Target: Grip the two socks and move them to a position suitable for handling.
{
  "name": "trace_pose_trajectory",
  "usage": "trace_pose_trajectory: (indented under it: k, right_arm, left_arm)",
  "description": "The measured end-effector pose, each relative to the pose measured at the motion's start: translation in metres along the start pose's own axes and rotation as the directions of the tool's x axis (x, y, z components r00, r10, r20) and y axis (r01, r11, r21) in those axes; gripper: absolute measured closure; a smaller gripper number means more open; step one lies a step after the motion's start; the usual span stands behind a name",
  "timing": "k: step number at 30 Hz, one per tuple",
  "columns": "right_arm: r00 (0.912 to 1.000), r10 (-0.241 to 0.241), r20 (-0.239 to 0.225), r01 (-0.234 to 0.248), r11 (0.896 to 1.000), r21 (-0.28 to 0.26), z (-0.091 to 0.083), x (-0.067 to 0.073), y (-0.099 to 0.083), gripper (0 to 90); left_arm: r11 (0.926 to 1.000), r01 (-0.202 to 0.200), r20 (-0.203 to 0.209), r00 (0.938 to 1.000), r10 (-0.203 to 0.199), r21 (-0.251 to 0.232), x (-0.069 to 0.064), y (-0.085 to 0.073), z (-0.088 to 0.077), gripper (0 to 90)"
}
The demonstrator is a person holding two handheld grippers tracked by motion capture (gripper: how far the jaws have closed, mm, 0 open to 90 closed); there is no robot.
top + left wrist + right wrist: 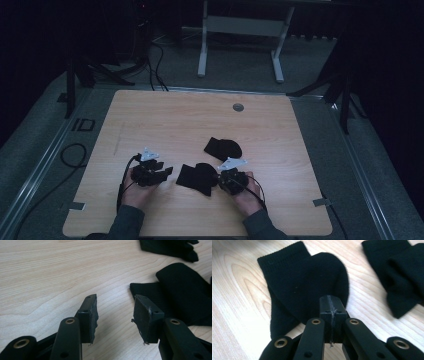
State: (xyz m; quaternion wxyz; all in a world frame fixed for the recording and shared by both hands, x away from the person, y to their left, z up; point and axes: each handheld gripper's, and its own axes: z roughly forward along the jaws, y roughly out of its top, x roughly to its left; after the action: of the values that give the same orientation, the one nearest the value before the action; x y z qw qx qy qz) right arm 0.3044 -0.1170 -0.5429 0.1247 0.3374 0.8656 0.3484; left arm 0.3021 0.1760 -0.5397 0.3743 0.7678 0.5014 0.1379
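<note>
Looking down from the high view, a pale wood-grain table (150, 120) with rounded corners carries two black socks: a folded one (197, 178) between the hands and a second (222, 148) just beyond it. The left gripper (161, 175) sits beside the folded sock's cuff end, the right gripper (220, 179) at its other end; dim light blurs the jaws there. In the left gripper view, the left gripper (115, 317) stands parted over bare wood, its worn pads ragged at the edges, the ribbed knit sock (175, 297) just to one side and cut off by the frame. In the right gripper view, the right gripper (332, 307) has its jaws pressed flat together at the folded sock's (304, 287) rounded edge; whether fabric is pinched is hidden.
</note>
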Motion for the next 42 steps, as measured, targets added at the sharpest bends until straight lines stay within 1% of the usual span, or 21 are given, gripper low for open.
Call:
trace_pose_trajectory:
  k: [1,4,6,10,12,13,14,16,17,20,21,24,25,26,27,28,29,30,31,33,42]
  right_arm:
    - [0.9999,-0.008,0.007,0.008,1.000,0.021,0.004,0.002,-0.001,89.7]
    - [0.9999,-0.011,0.011,0.011,0.999,0.047,0.009,0.002,-0.003,89.7]
    - [1.0000,-0.001,0.004,0.001,0.999,0.043,0.011,0.002,-0.004,89.7]
    - [1.0000,-0.007,0.003,0.007,0.999,0.043,0.011,0.002,-0.004,89.7]
    - [1.0000,0.002,-0.002,-0.002,0.999,0.039,0.011,0.001,-0.005,89.5]
    - [1.0000,0.006,-0.008,-0.005,0.999,0.036,0.011,0.000,-0.005,89.5]
    - [1.0000,0.006,-0.008,-0.005,0.999,0.036,0.011,0.000,-0.005,89.5]
    - [1.0000,0.005,-0.007,-0.004,0.999,0.034,0.011,0.000,-0.005,89.5]
    - [1.0000,0.004,-0.005,-0.004,0.999,0.033,0.011,0.000,-0.005,89.5]
    - [1.0000,0.004,-0.007,-0.004,0.999,0.033,0.011,0.000,-0.006,89.5]
    - [1.0000,0.001,-0.007,-0.001,0.999,0.032,0.011,0.000,-0.006,89.4]
    - [1.0000,-0.003,-0.009,0.003,1.000,0.031,0.011,0.000,-0.006,89.3]
    - [1.0000,-0.003,-0.009,0.003,1.000,0.030,0.011,0.000,-0.006,89.3]
    - [1.0000,-0.003,-0.009,0.003,1.000,0.030,0.011,0.000,-0.006,89.3]
    - [1.0000,-0.005,-0.009,0.005,1.000,0.029,0.011,0.000,-0.006,89.2]
    - [1.0000,-0.005,-0.009,0.005,1.000,0.029,0.011,0.000,-0.006,89.2]
    - [0.9999,-0.005,-0.009,0.006,1.000,0.029,0.011,0.000,-0.006,89.2]
    - [0.9999,-0.005,-0.009,0.006,1.000,0.029,0.011,0.000,-0.006,89.2]
    - [0.9999,-0.003,-0.011,0.003,1.000,0.029,0.011,0.000,-0.006,89.2]
    - [0.9999,-0.002,-0.015,0.002,1.000,0.029,0.011,-0.001,-0.006,89.1]
    - [0.9999,0.000,-0.017,0.000,1.000,0.029,0.011,-0.001,-0.006,88.9]
  left_arm:
    - [1.0000,0.001,0.004,1.0000,-0.001,0.000,0.000,0.000,0.000,54.5]
    - [1.0000,0.000,0.014,0.9999,0.000,-0.005,-0.002,0.000,0.000,54.5]
    - [0.9999,-0.011,0.014,0.9998,0.011,-0.002,-0.004,0.001,0.000,54.2]
    - [0.9997,-0.026,0.032,0.9991,0.026,-0.001,-0.009,0.001,0.003,53.1]
    - [0.9993,-0.038,0.044,0.9983,0.038,0.000,-0.013,0.001,0.005,53.1]
    - [0.9983,-0.057,0.049,0.9972,0.057,0.005,-0.017,0.000,0.007,53.1]
    - [0.9983,-0.057,0.049,0.9972,0.057,0.005,-0.017,0.000,0.007,53.1]
    - [0.9968,-0.080,0.056,0.9953,0.080,0.007,-0.021,0.000,0.009,53.3]
    - [0.9950,-0.099,0.069,0.9927,0.098,0.008,-0.025,0.000,0.011,54.9]
    - [0.9928,-0.119,0.071,0.9904,0.118,0.011,-0.029,-0.001,0.013,59.5]
    - [0.9898,-0.141,0.077,0.9872,0.140,0.018,-0.033,-0.002,0.015,63.7]
    - [0.9876,-0.155,0.085,0.9846,0.153,0.022,-0.036,-0.002,0.017,67.6]
    - [0.9867,-0.161,0.089,0.9834,0.158,0.025,-0.038,-0.003,0.019,71.9]
    - [0.9858,-0.166,0.093,0.9823,0.163,0.027,-0.040,-0.003,0.020,71.9]
    - [0.9847,-0.172,0.096,0.9811,0.168,0.029,-0.041,-0.004,0.021,76.8]
    - [0.9830,-0.181,0.096,0.9795,0.177,0.032,-0.042,-0.004,0.022,76.8]
    - [0.9829,-0.181,0.095,0.9795,0.178,0.032,-0.044,-0.004,0.023,83.4]
    - [0.9829,-0.181,0.095,0.9797,0.177,0.036,-0.045,-0.004,0.024,83.4]
    - [0.9832,-0.179,0.096,0.9799,0.175,0.036,-0.046,-0.004,0.025,88.8]
    - [0.9795,-0.193,0.085,0.9786,0.187,0.059,-0.049,-0.005,0.029,89.9]
    - [0.9773,-0.201,0.081,0.9773,0.196,0.066,-0.052,-0.007,0.031,90.0]
